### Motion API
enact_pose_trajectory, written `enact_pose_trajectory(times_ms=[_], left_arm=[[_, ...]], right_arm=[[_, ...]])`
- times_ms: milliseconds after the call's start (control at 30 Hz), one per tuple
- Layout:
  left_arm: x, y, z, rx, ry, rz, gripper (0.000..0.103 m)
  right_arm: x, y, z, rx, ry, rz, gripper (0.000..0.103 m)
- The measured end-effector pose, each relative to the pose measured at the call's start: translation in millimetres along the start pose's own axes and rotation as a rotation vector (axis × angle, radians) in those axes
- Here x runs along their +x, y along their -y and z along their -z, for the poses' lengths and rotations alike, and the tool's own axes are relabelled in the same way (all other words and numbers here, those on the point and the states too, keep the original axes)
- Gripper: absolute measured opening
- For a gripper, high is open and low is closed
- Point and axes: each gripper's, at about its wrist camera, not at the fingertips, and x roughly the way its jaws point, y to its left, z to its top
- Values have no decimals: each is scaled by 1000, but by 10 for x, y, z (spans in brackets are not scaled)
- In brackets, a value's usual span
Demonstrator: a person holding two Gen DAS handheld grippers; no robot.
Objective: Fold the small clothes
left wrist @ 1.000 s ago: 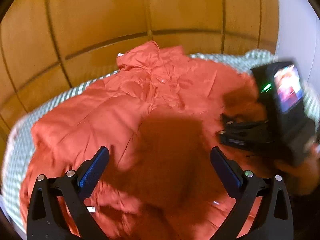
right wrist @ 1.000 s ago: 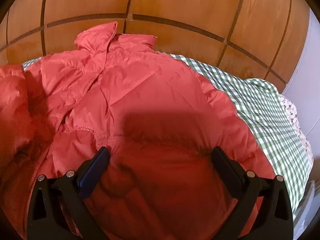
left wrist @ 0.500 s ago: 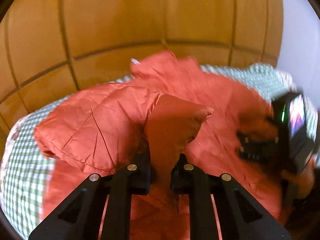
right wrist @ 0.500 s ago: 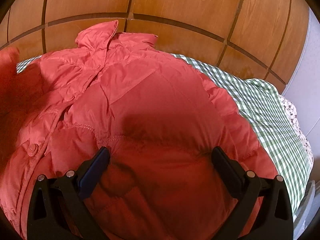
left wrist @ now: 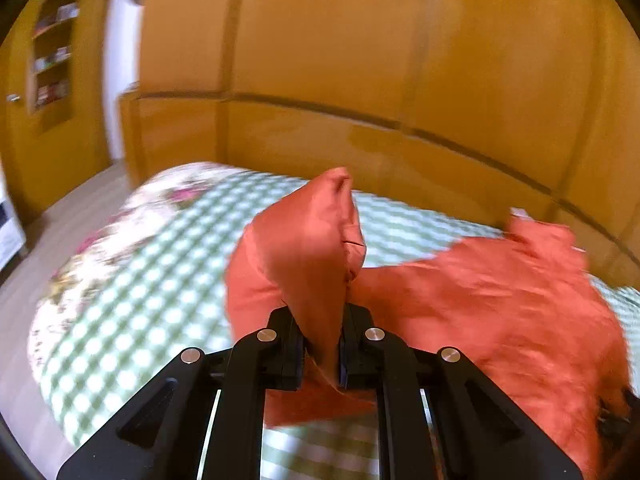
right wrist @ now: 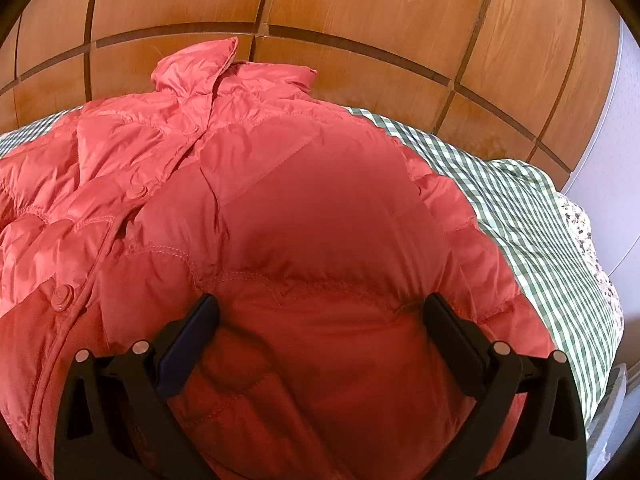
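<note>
A small red-orange puffer jacket [right wrist: 304,200] lies spread on a green checked bedspread [right wrist: 504,200], collar toward the wooden headboard. My left gripper [left wrist: 322,344] is shut on a sleeve of the jacket [left wrist: 308,248] and holds it lifted off the jacket's left side, over the bedspread [left wrist: 160,280]. The rest of the jacket [left wrist: 500,300] lies to the right in that view. My right gripper [right wrist: 320,312] is open and empty, its fingers spread just above the jacket's lower right part.
A wooden panelled headboard [right wrist: 360,20] runs behind the bed. A floral sheet [left wrist: 132,216] shows at the bed's left edge, with floor and a wall shelf [left wrist: 52,52] beyond. A white wall [right wrist: 616,160] stands at the right.
My left gripper closed on the jacket sleeve, lifted it and swung it out to the left, over the bedspread. My right gripper stayed open in place over the jacket.
</note>
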Motion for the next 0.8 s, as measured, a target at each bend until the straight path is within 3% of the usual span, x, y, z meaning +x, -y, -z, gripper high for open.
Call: enact_pose_trajectory(times_ms=[100,167,233,267,300,367,433,500,533,633,700,800], left_arm=[[137,-325,19,-44,-2,-58,11],[83,-636,93,-107,1,-108,20],[24,-899,180,-192,-6,-161,43],[-22,-968,219,-225,-3,-178,71],[-89,-1021,259,-253,14,-182,82],[-315,-1029,378,-270,67,-97,82],[-438,-929,493,-258,59,42,82],[-524,-791,613,-240,15,223,84],[-569,-690,697,-229,-30,343,84],[-694,-383,929,-204,-157,594,92],[-762,-168,1060,-175,-220,670,94],[-810,230,1342,-107,-352,724,97]], right_arm=[[0,-1,0,-1,0,1,101],[0,-4,-1,-2,-1,2,101],[0,-2,-1,-3,-2,3,101],[-1,1,0,-3,-1,3,101],[-4,5,0,-2,0,1,101],[-4,2,-3,-2,0,0,101],[2,2,-10,-6,1,-9,101],[17,12,-24,-22,3,-27,101],[32,23,-36,-33,5,-38,101],[85,61,-73,-86,17,-61,101],[147,116,-104,-118,25,-78,101],[267,246,-171,-149,31,-123,101]])
